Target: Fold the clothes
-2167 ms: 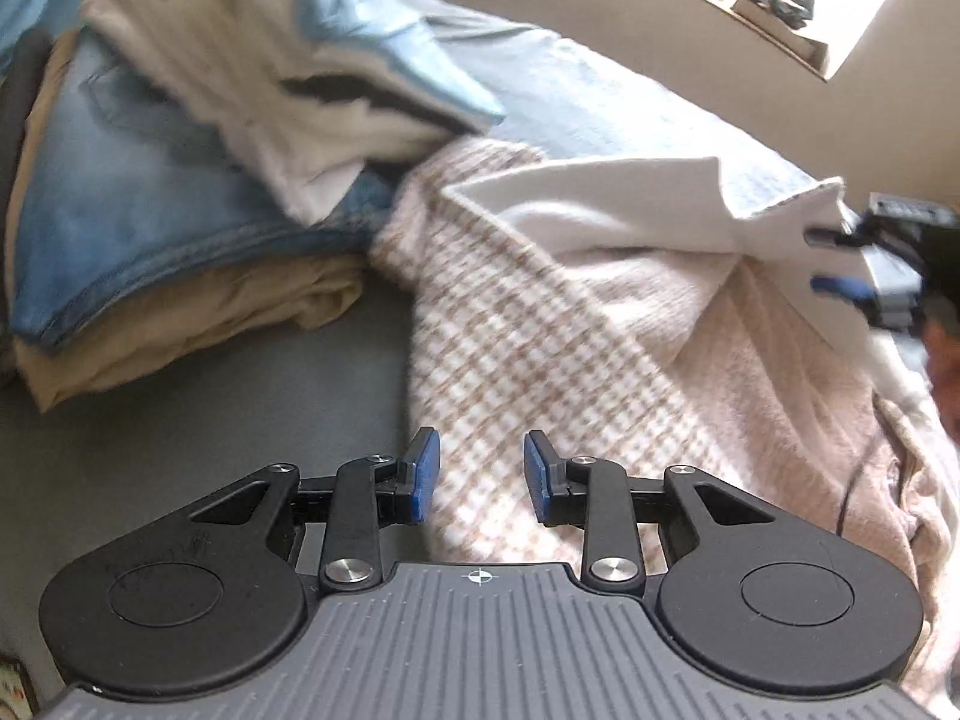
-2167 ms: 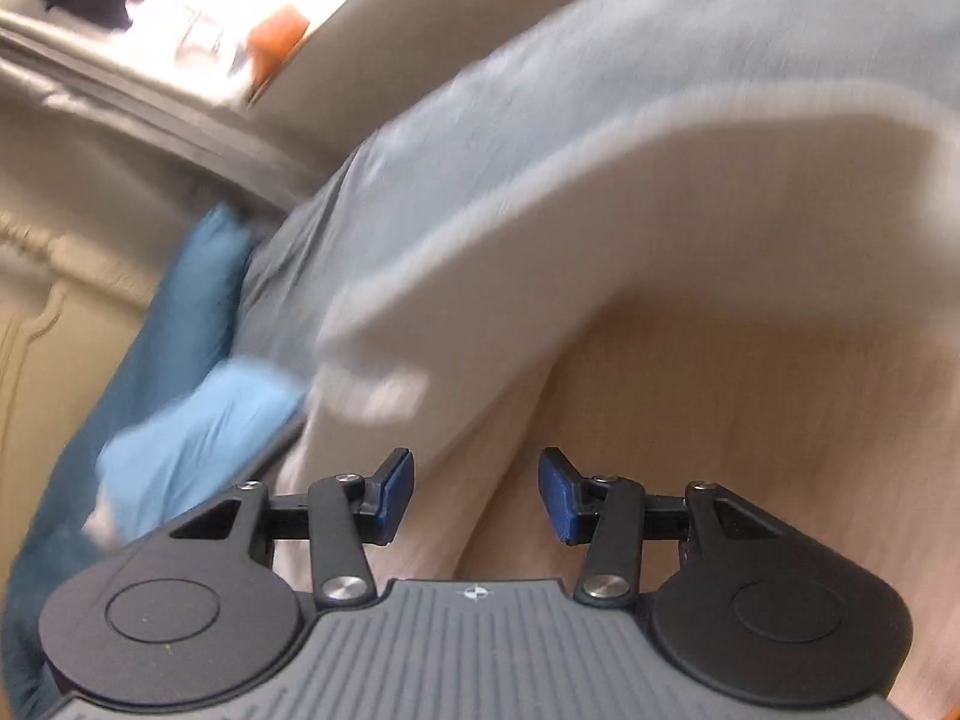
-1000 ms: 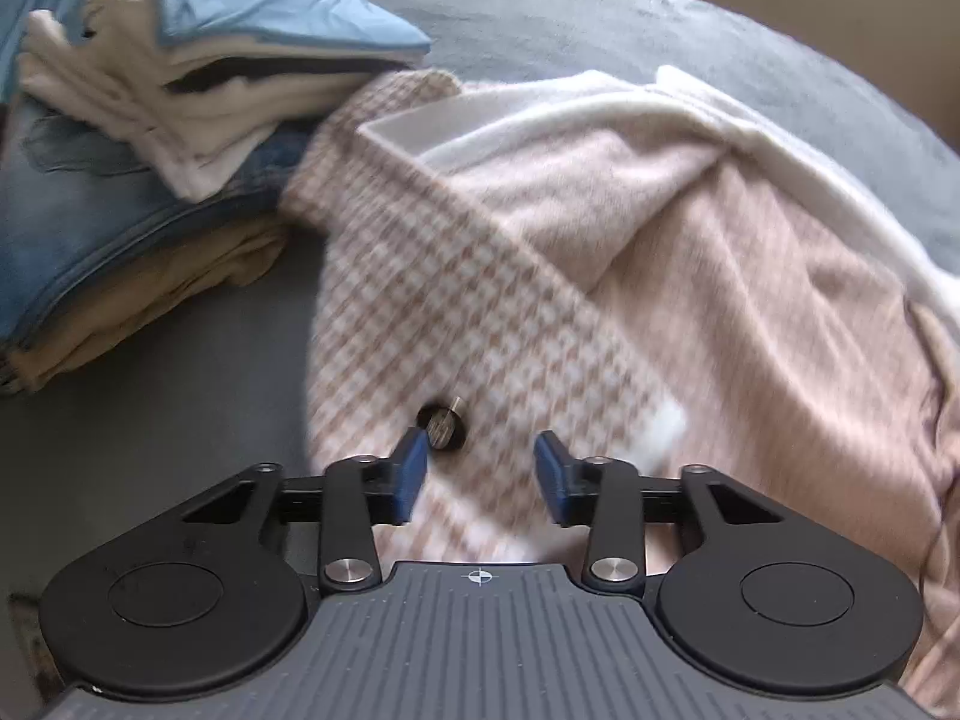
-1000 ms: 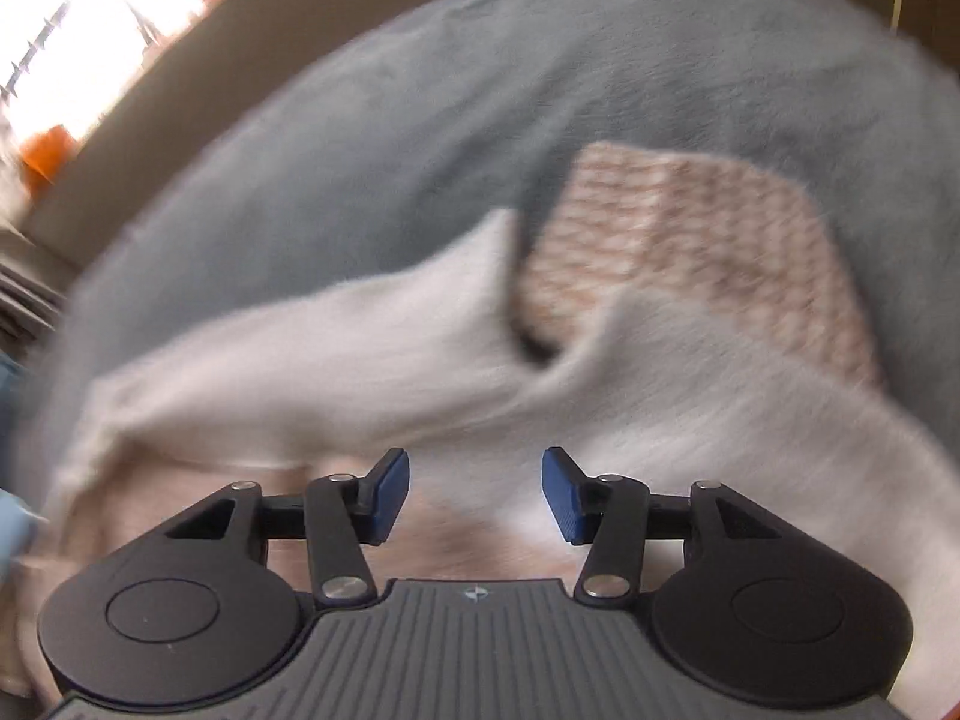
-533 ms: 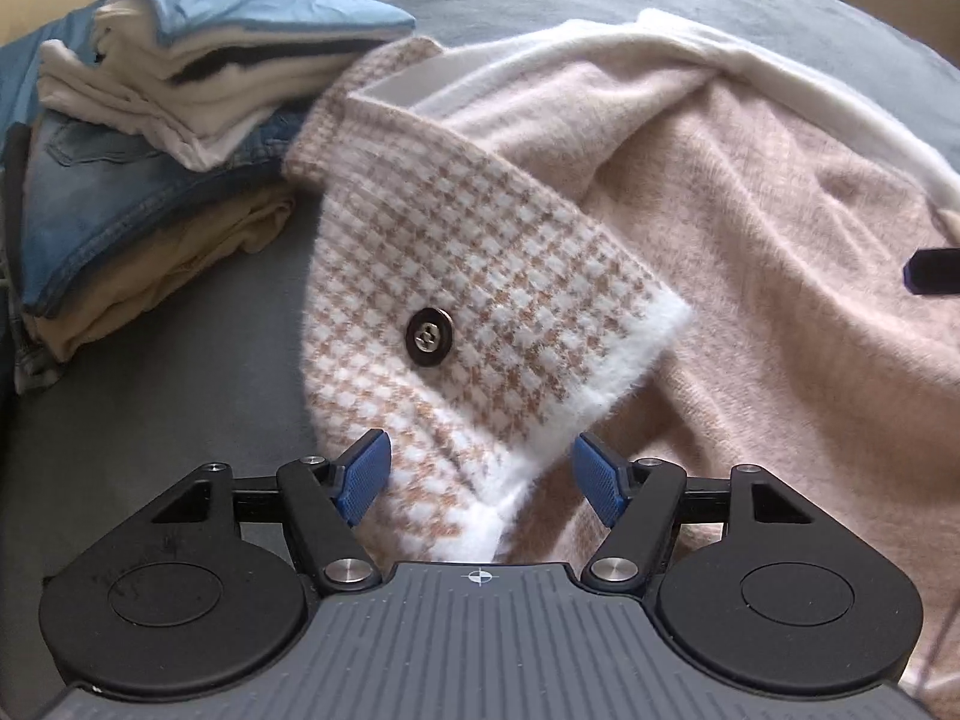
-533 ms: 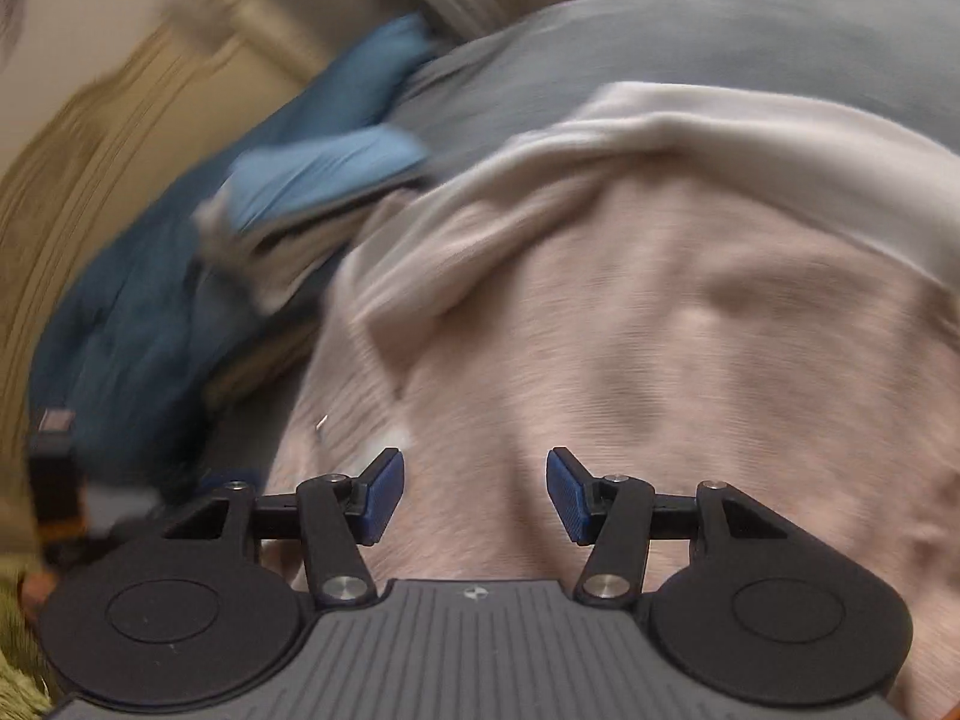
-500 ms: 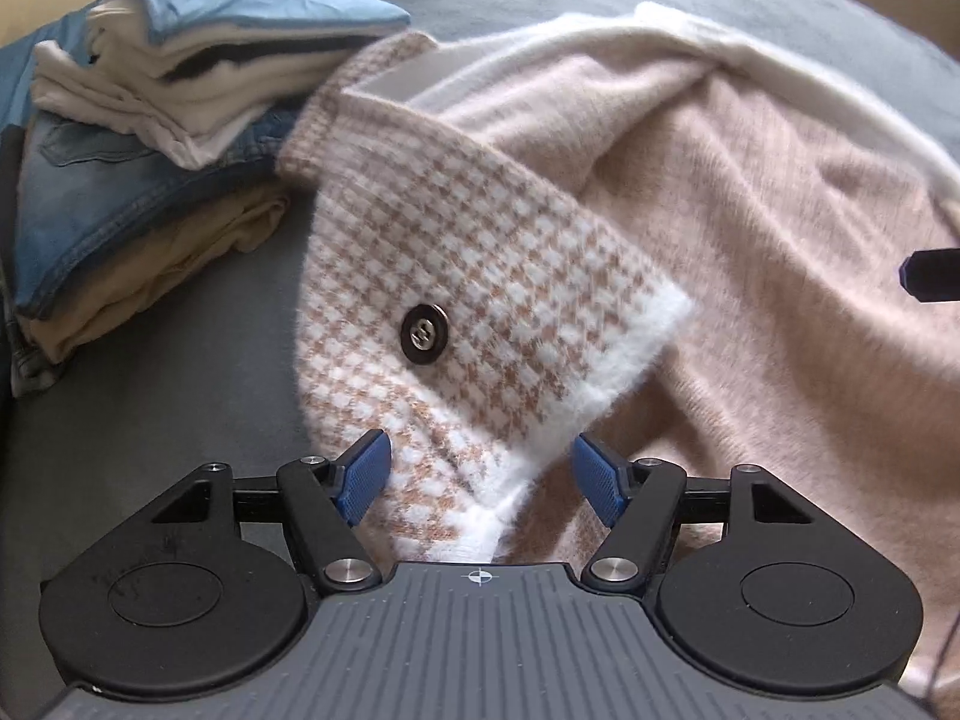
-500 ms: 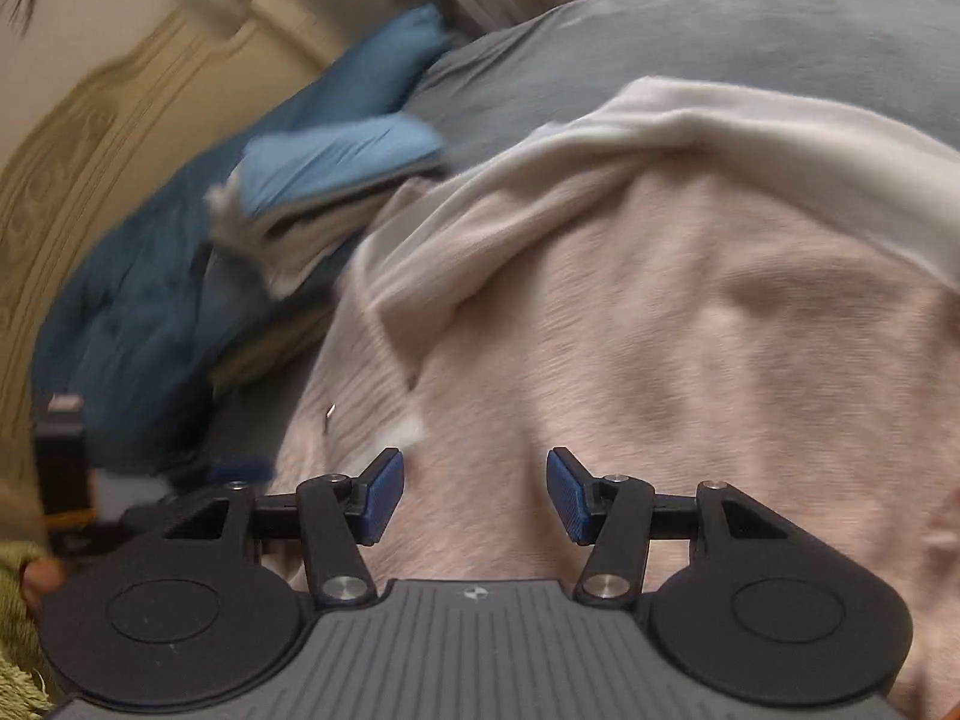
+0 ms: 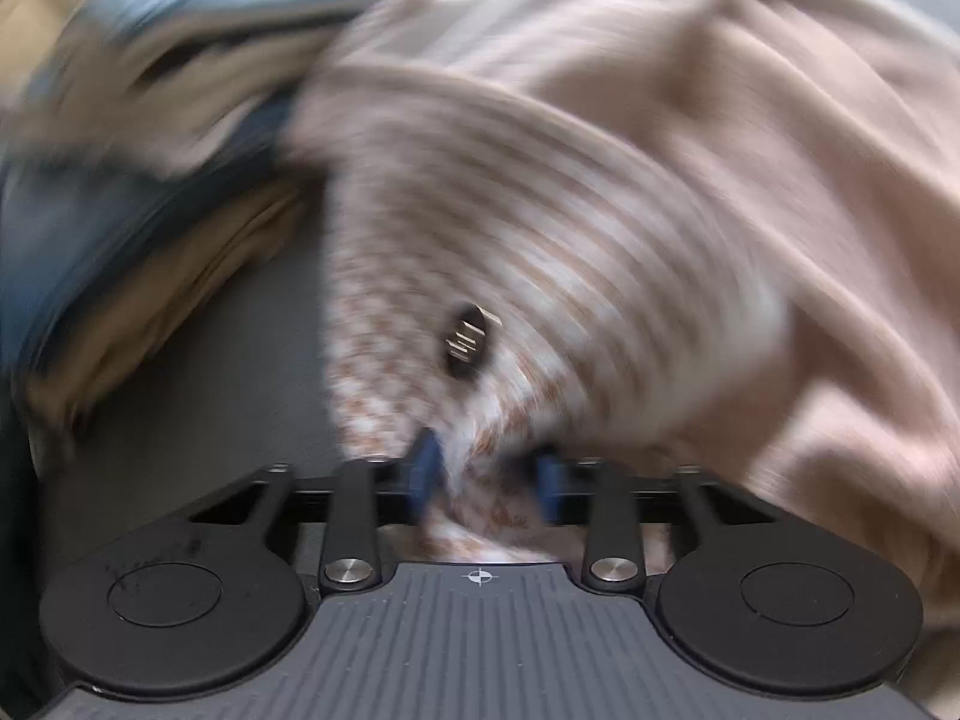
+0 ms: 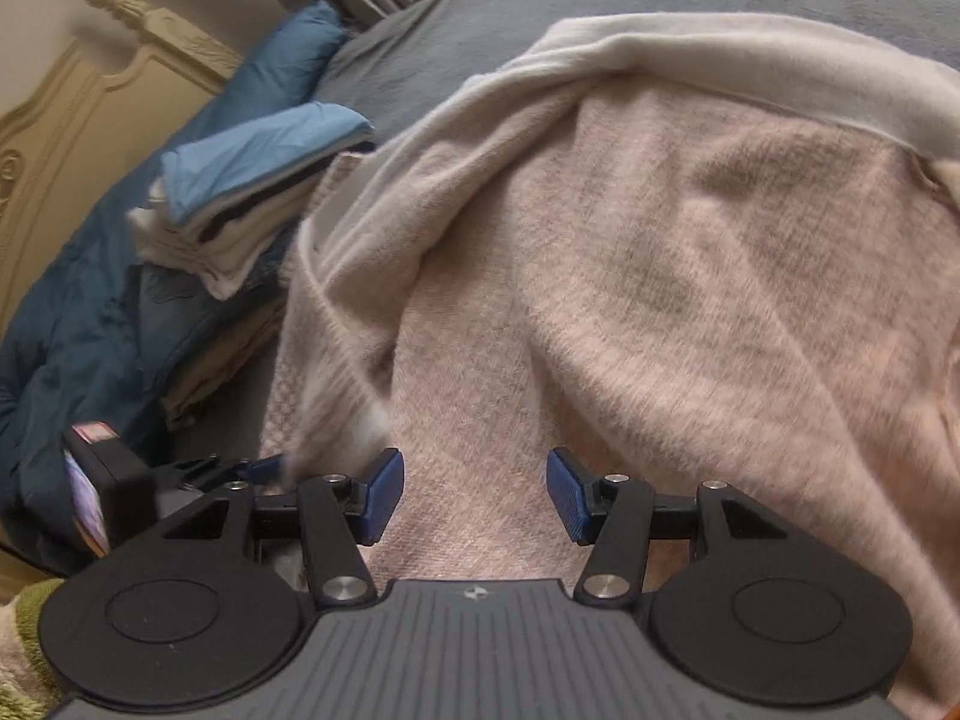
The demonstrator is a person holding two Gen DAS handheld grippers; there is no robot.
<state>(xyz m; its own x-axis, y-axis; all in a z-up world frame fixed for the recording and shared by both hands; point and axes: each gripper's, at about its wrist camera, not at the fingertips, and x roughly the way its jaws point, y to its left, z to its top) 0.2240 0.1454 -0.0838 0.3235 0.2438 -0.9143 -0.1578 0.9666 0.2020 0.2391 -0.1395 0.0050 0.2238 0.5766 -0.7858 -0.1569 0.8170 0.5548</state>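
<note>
— Left wrist view: what to report?

— Left gripper (image 9: 487,476) just closed, jaws clamped on the checked flap (image 9: 528,276) of the pink cardigan (image 9: 780,192), just below its dark button (image 9: 465,340). Cardigan spread on the grey bed (image 9: 198,420), not yet folded. Whole picture smeared by motion.

— Anything done so far?

— Off to the left, a stack of folded clothes (image 9: 138,138), so part of the job looks finished. Cardigan only at the first fold, by the look of it.

— Right wrist view?

— Right gripper (image 10: 474,495) over the cardigan (image 10: 690,300), jaws apart, nothing between them. Left gripper (image 10: 264,471) at the lower left with the flap's corner in it. Folded stack (image 10: 240,210) beside a blue pillow (image 10: 276,78), near the headboard (image 10: 78,108).

— Hard to make out?

— Sleeves and hem of the cardigan: bunched, cut off at the frame edge, shape unclear. How many items in the stack: cannot tell. Pad contact on the cloth half lost in blur. Other clothes left to fold: none in sight, though most of the bed out of frame.
</note>
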